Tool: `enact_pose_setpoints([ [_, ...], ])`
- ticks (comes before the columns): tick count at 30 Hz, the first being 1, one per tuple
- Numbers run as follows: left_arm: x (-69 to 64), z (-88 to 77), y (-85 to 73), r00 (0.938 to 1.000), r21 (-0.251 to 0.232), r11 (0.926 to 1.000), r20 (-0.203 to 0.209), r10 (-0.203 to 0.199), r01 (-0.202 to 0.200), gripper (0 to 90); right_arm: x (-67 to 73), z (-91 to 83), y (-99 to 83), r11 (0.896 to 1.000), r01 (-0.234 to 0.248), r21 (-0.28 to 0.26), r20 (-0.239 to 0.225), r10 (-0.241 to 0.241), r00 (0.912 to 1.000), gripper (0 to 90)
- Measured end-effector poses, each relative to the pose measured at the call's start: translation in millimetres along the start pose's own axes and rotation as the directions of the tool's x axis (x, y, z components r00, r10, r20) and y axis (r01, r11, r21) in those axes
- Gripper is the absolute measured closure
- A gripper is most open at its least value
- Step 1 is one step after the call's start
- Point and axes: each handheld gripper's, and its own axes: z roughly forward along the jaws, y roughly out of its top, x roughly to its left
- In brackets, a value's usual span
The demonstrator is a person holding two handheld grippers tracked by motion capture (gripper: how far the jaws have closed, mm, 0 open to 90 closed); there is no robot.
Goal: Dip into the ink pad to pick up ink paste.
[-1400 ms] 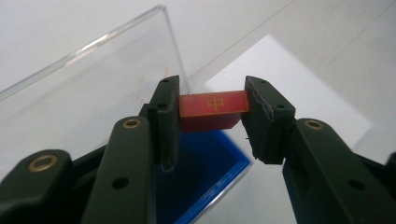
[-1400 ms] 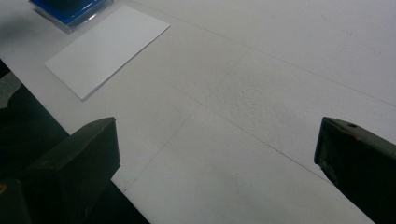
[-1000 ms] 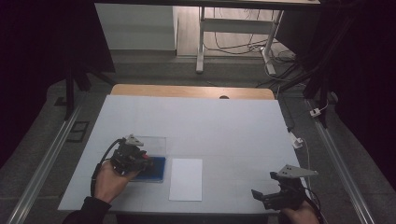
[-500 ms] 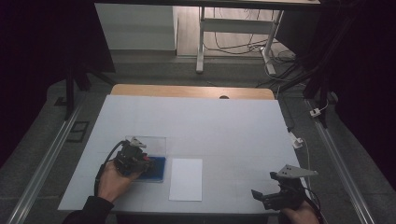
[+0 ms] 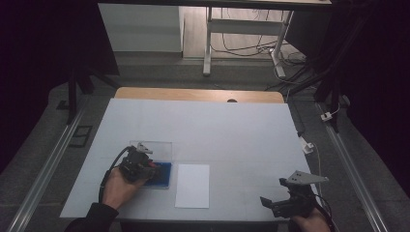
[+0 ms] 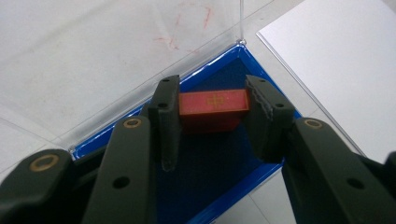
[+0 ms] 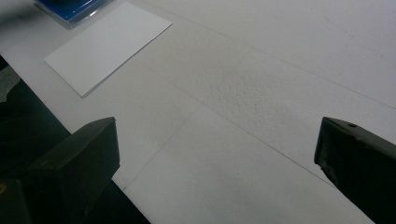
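red block [image 6: 214, 103] is being clamped between the two black jaws of the left gripper [image 6: 214, 109], inside the blue-lined tray [image 6: 219, 186] of a clear box. the tray is being seen just left of the white card [image 5: 193, 185] on the table [image 5: 222, 130]. the right gripper [image 5: 286, 202] is being held well right of the card, near the table's front edge, its jaws being kept wide apart with nothing between them.

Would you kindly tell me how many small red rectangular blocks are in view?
1. The small red rectangular block sits in the blue-lined clear plastic box, clamped between the left gripper's jaws. Others may be hidden beneath the gripper.
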Motion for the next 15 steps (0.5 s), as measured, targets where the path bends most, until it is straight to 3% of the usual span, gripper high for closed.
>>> enact_pose_setpoints([
  [6, -11.5, 0.2, -1.8, 0.9951, -0.001, 0.9975, -0.07, 0.07, -0.07, 58.8, 0.3, 0.1, 0.1, 1.0, -0.001, 0.003, -0.001, 0.001, 1.0, 0.2],
  [8, -13.1, 0.1, -2.6, 0.994, -0.001, 0.9971, -0.079, 0.076, -0.076, 58.9, 0.4, 0.3, 0.2, 1.0, 0.0, 0.005, -0.002, 0.0, 1.0, 0.2],
  [11, -6.8, -0.4, -4.7, 0.9986, -0.014, 0.9993, -0.042, 0.033, -0.034, 58.9, 0.1, 0.5, 0.3, 1.0, 0.001, 0.006, -0.005, -0.001, 1.0, 0.2],
  [15, 0.5, -0.6, -6.7, 0.9999, -0.026, 0.9996, 0.001, -0.014, 0.014, 58.9, 0.1, 0.5, 0.3, 1.0, 0.001, 0.007, -0.007, -0.001, 1.0, 0.3],
])
